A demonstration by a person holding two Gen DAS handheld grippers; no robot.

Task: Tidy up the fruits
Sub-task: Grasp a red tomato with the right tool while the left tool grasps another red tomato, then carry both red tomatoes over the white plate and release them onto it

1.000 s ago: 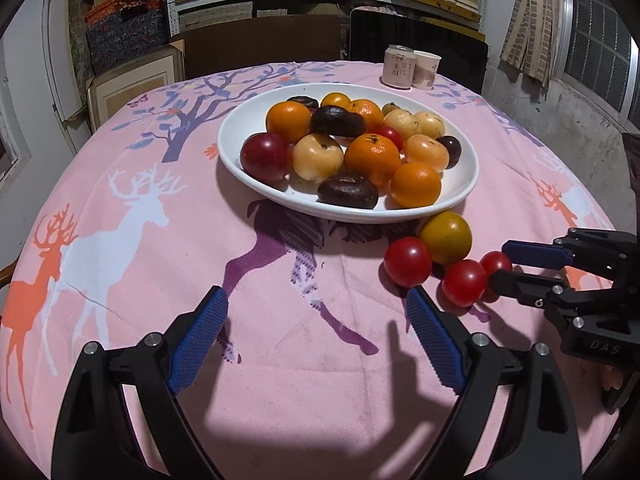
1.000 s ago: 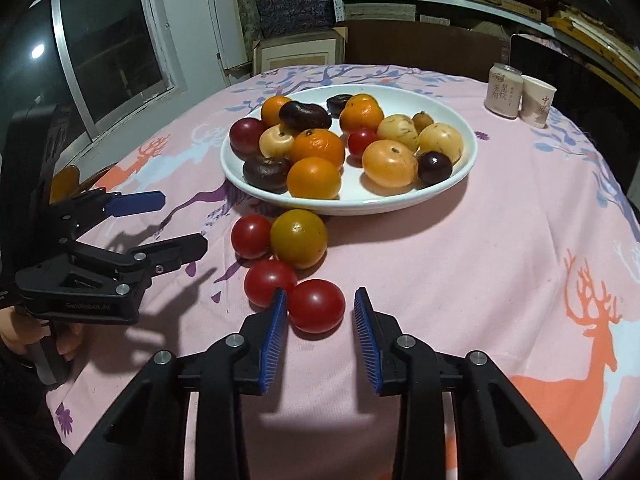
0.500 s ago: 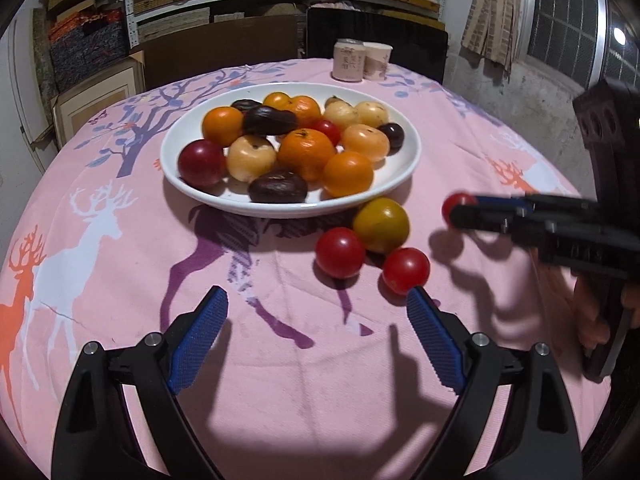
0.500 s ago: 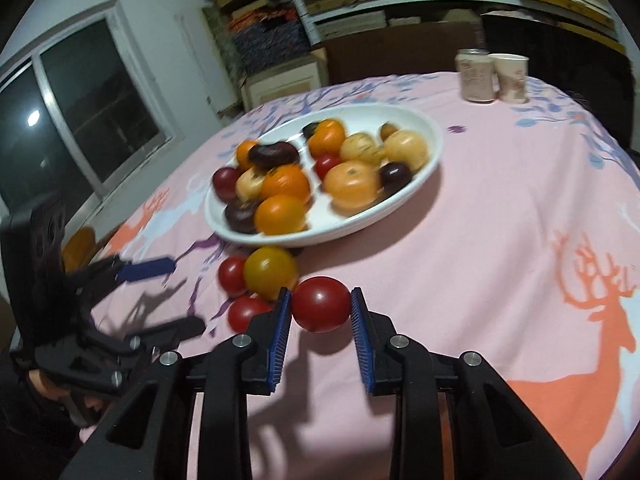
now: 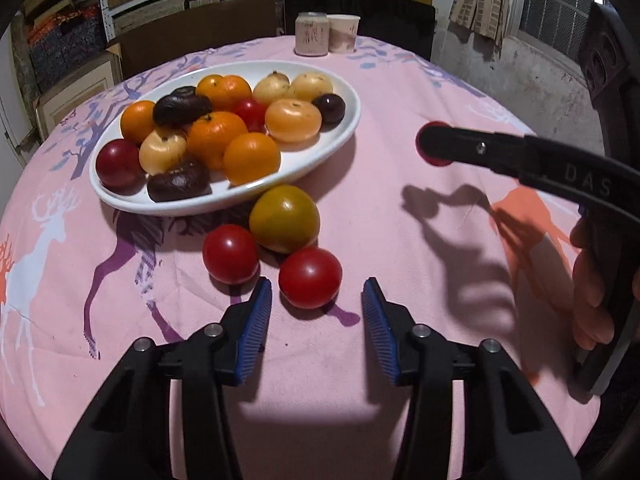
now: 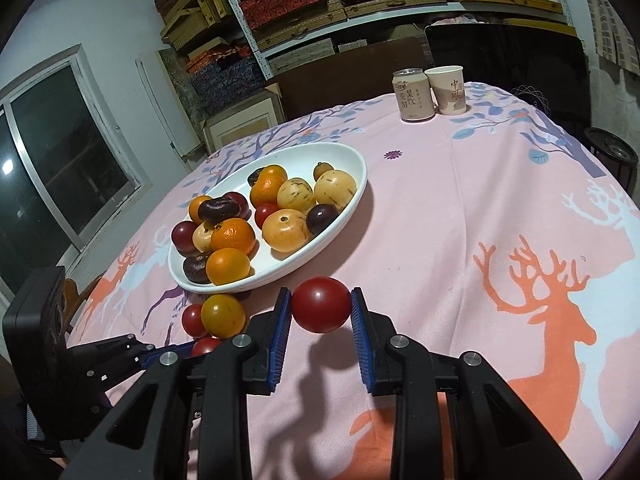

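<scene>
A white oval plate [image 5: 340, 136] [image 6: 352, 184] holds several oranges, yellow, red and dark fruits. On the cloth in front of it lie a yellow-green tomato [image 5: 284, 218] [image 6: 223, 315] and two red tomatoes [image 5: 231, 254] [image 5: 310, 277]. My left gripper [image 5: 317, 300] is open, its pads on either side of the nearer red tomato, not touching. My right gripper [image 6: 320, 312] is shut on a red tomato [image 6: 321, 309] and holds it above the cloth, right of the plate; it shows in the left wrist view [image 5: 434, 146].
A drink can [image 6: 413, 95] and a paper cup [image 6: 447, 90] stand at the far edge of the round table with its pink deer cloth [image 6: 500, 208]. Shelves of boxes and a dark chair stand behind.
My right gripper closed on a red tomato and lifted it up and right. My left gripper moved forward to the remaining tomatoes and narrowed its jaws around one.
</scene>
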